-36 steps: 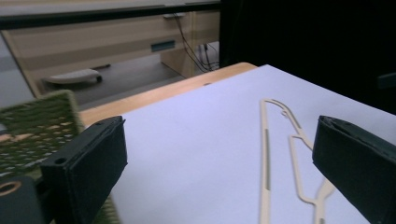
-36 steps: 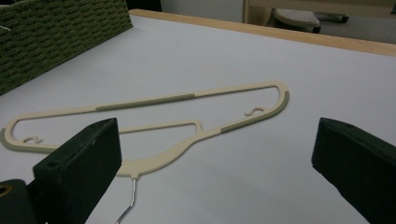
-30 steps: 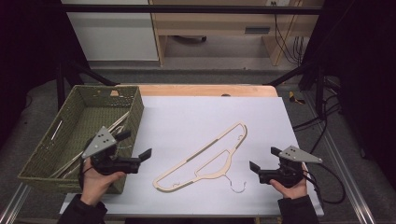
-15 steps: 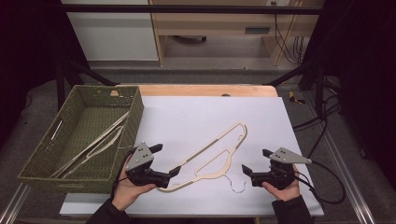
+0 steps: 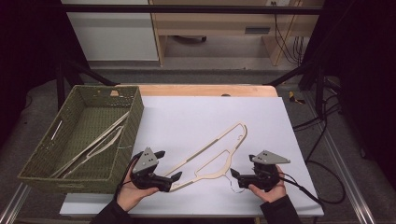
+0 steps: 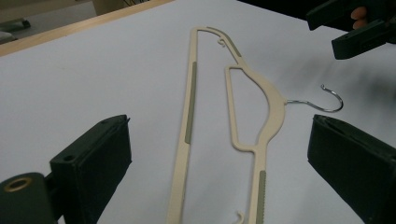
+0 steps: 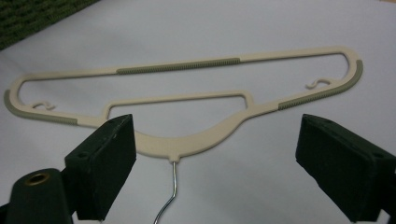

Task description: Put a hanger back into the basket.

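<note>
Tongs have dropped lower onto hanger's near end.

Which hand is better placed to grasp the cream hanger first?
Left, probably. The left gripper sits at the hanger's near end, jaws open astride it. The right gripper, also open, faces only the thin wire hook.

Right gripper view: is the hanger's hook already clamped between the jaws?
No, the hook runs up between the right gripper's wide-open jaws, touching neither.

The left claw now sits low, right of the basket, at the hanger's lower end; the right claw, its jaws just closing slightly, nears the hook.
</note>
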`<control>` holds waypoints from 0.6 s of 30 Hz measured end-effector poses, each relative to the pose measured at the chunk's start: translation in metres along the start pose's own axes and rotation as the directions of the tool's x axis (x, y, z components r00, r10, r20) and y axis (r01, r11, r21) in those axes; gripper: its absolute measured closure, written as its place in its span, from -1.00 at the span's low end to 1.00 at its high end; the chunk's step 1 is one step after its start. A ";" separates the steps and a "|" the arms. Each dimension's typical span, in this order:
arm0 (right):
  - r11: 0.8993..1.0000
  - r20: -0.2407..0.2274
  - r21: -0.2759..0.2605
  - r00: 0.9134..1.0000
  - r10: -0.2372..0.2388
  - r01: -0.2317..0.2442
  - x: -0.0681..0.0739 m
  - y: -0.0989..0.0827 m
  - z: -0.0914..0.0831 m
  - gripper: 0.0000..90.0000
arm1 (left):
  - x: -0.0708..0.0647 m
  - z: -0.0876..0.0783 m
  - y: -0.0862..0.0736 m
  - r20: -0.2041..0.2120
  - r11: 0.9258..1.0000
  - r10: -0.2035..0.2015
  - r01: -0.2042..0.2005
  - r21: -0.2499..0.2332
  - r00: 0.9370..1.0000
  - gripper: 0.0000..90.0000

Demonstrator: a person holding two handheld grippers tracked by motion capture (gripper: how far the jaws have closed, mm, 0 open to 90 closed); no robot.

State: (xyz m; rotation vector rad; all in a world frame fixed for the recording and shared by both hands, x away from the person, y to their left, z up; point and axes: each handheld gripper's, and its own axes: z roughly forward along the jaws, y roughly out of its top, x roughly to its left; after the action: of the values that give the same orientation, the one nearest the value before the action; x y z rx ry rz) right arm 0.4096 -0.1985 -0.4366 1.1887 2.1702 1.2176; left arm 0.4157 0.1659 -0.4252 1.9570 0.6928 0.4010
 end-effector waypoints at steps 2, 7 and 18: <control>1.000 0.008 0.014 1.000 -0.002 0.002 0.002 -0.001 0.004 -0.64 | 0.000 0.000 -0.001 0.000 1.000 0.002 -0.002 0.006 1.000 -0.86; 0.998 0.015 0.061 1.000 0.002 -0.003 0.007 -0.007 0.015 -0.43 | 0.003 -0.001 -0.003 -0.010 1.000 -0.003 0.003 0.006 1.000 -0.86; 0.983 -0.016 0.181 0.999 -0.042 0.044 0.016 -0.021 0.037 0.22 | 0.006 -0.004 -0.003 -0.022 1.000 -0.006 0.006 -0.001 1.000 -0.86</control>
State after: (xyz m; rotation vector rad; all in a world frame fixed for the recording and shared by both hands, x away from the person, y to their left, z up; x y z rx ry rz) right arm 0.4151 -0.1722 -0.4734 1.2010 2.3442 1.0301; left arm 0.4173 0.1733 -0.4267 1.9519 0.7125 0.4189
